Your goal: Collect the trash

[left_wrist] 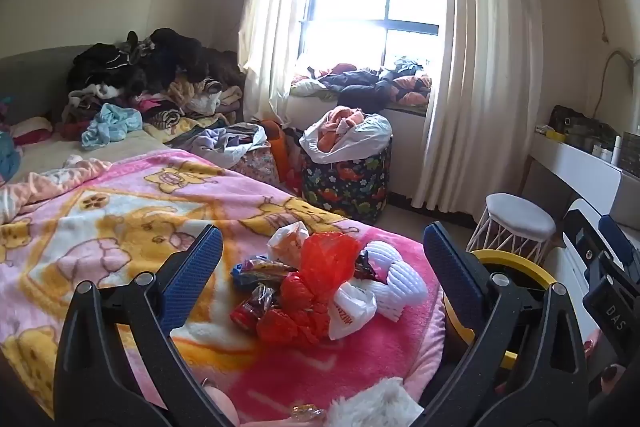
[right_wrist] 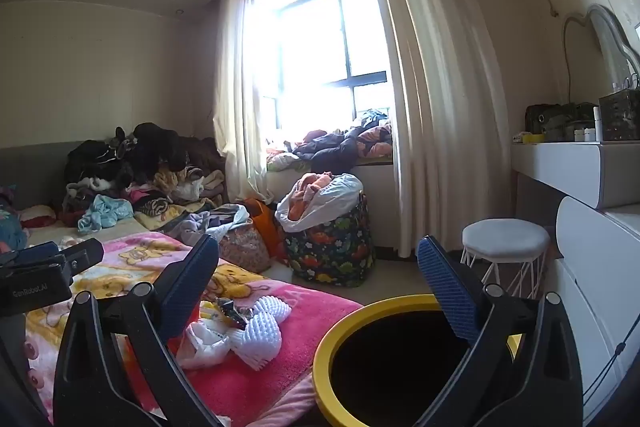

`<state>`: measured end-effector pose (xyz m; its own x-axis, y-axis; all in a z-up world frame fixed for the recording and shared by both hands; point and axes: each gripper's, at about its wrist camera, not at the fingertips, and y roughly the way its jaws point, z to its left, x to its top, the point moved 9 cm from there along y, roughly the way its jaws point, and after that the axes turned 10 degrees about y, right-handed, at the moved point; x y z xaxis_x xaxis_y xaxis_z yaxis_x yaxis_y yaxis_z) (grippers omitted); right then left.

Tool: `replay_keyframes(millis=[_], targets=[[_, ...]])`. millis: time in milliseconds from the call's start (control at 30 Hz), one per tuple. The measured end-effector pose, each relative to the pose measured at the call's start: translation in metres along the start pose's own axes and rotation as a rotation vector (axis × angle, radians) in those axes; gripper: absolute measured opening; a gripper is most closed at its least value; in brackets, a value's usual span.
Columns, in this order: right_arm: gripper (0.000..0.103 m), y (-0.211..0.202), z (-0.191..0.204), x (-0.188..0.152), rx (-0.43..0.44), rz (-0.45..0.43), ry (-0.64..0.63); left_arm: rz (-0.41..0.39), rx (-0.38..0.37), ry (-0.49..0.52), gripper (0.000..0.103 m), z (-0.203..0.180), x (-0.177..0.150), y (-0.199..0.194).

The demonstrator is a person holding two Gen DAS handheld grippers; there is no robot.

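A heap of trash lies on the pink blanket (left_wrist: 120, 203) at the bed's near corner: a crumpled red plastic bag (left_wrist: 320, 267), a white plastic bag (left_wrist: 352, 311), white foam netting (left_wrist: 400, 275) and shiny snack wrappers (left_wrist: 256, 303). My left gripper (left_wrist: 320, 259) hovers over the heap, open, nothing between its blue pads. A yellow-rimmed bin (right_wrist: 384, 359) with a dark inside stands beside the bed. My right gripper (right_wrist: 316, 279) is open and empty above the bin's rim; the foam netting (right_wrist: 260, 335) and white bag (right_wrist: 204, 347) lie to its left.
Clothes are piled on the far side of the bed (left_wrist: 148, 75) and on the window sill (left_wrist: 368, 83). A dinosaur-print hamper (left_wrist: 348, 183) with a stuffed white bag stands on the floor. A white stool (right_wrist: 504, 243) and a dresser (right_wrist: 600, 267) are on the right.
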<state>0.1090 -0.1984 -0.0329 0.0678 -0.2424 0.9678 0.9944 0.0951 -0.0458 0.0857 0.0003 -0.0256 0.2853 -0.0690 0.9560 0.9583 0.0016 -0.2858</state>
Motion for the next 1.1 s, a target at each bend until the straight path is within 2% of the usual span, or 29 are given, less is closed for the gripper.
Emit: replay_keyframes(millis=[1100], targets=[[0.097, -0.0001, -0.0003, -0.0002, -0.004, 0.0, -0.009, 0.0, -0.021, -0.001, 0.092, -0.007, 0.0046, -0.0029]])
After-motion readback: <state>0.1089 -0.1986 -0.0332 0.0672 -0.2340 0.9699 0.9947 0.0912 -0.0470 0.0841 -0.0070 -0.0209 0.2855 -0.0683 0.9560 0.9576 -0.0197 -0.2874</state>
